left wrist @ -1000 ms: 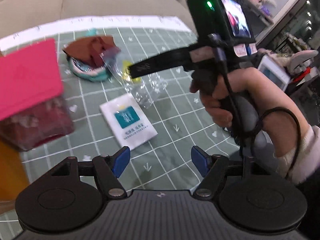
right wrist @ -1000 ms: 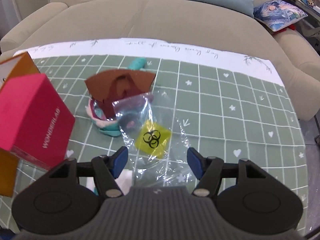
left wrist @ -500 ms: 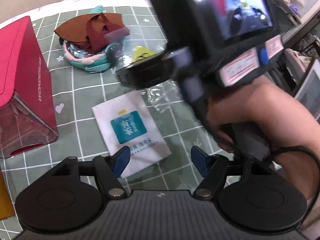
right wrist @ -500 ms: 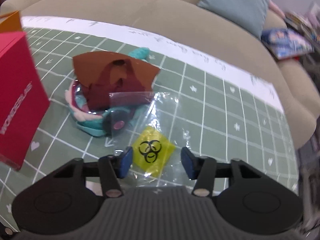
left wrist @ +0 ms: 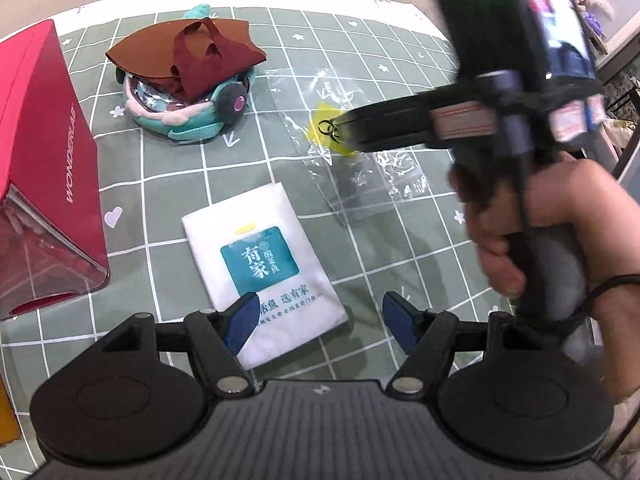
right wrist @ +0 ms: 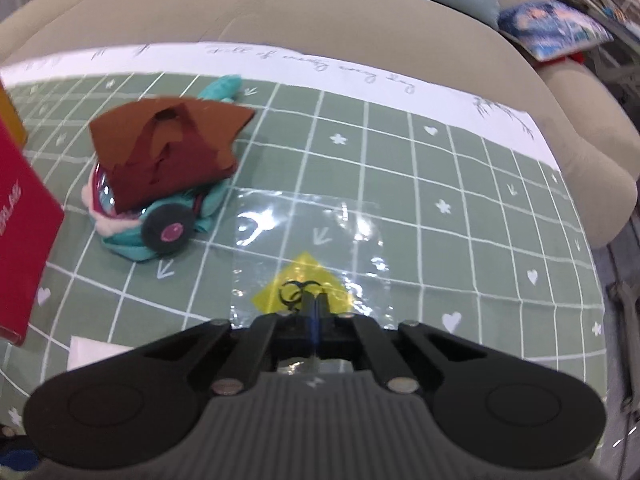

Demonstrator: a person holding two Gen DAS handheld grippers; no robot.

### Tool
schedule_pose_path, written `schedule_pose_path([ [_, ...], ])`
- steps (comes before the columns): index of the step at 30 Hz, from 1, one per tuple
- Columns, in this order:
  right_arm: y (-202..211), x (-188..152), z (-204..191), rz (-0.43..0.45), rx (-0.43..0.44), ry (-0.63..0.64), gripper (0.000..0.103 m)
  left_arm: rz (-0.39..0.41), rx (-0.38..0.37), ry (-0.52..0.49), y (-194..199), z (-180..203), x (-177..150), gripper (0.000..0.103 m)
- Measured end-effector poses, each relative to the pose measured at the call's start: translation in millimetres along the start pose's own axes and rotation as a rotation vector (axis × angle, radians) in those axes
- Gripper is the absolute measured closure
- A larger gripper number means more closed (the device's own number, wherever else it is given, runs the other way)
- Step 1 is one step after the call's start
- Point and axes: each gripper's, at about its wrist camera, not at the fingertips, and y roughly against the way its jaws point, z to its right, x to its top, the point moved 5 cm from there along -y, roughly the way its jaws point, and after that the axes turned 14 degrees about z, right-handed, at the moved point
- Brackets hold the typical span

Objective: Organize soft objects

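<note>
A clear plastic bag (right wrist: 308,232) with a yellow hazard label (right wrist: 304,272) lies flat on the green grid mat (right wrist: 440,168). My right gripper (right wrist: 314,304) is shut, its tips pinched together on the bag at the label; the left wrist view shows those tips (left wrist: 340,132) down on the bag (left wrist: 360,184). My left gripper (left wrist: 320,316) stands open just above the near end of a white tissue pack (left wrist: 264,264), touching nothing. A teal plush toy (left wrist: 188,92) draped with brown felt pieces sits farther back on the left.
A red box (left wrist: 44,184) marked WONDERLAB stands at the left edge of the mat, with an orange box corner (right wrist: 12,116) behind it. A beige sofa (right wrist: 280,12) with cushions lies beyond the mat. A person's hand (left wrist: 540,232) holds the right gripper's handle.
The right gripper's jaws went from wide apart to pinched together on the bag's yellow label as it sank toward the mat. The left gripper dropped closer to the white pack, then held still.
</note>
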Motion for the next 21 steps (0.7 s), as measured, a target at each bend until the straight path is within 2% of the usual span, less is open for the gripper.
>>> schedule_pose_path([
  [5,10.8,-1.8,13.3,0.000,0.037,-0.073,0.103,0.000,0.001,0.018,-7.7,-1.4,4.8,0.021],
  [9,7.6,-3.6,17.2,0.010,0.023,-0.073,0.103,0.012,0.015,0.014,-14.6,-0.6,8.6,0.021],
  [11,5.8,-3.4,18.5,0.024,0.001,-0.064,0.099,0.012,0.023,-0.002,-16.5,1.0,8.7,0.021],
  [12,4.0,-2.8,19.0,0.030,-0.012,-0.063,0.091,0.006,0.032,-0.017,-18.9,2.4,9.4,0.021],
  [13,0.3,-1.9,18.2,0.032,-0.013,-0.062,0.070,0.003,0.039,-0.030,-19.9,3.7,9.1,0.021],
  [14,-2.7,-1.1,16.6,0.039,-0.001,-0.057,0.060,0.004,0.042,-0.040,-20.7,5.1,9.4,0.021],
  [15,-5.1,-0.3,14.0,0.046,0.008,-0.048,0.051,0.004,0.045,-0.050,-21.6,6.2,9.5,0.022],
  [17,-8.5,1.0,10.0,0.043,0.001,-0.020,0.045,0.006,0.060,-0.064,-23.1,6.7,9.9,0.028],
  [19,-12.2,1.7,4.4,0.040,-0.001,0.021,0.025,0.015,0.094,-0.081,-22.9,5.7,10.3,0.054],
  [21,-15.6,1.1,0.7,0.034,0.012,0.044,0.024,0.016,0.115,-0.101,-22.4,4.8,10.9,0.069],
])
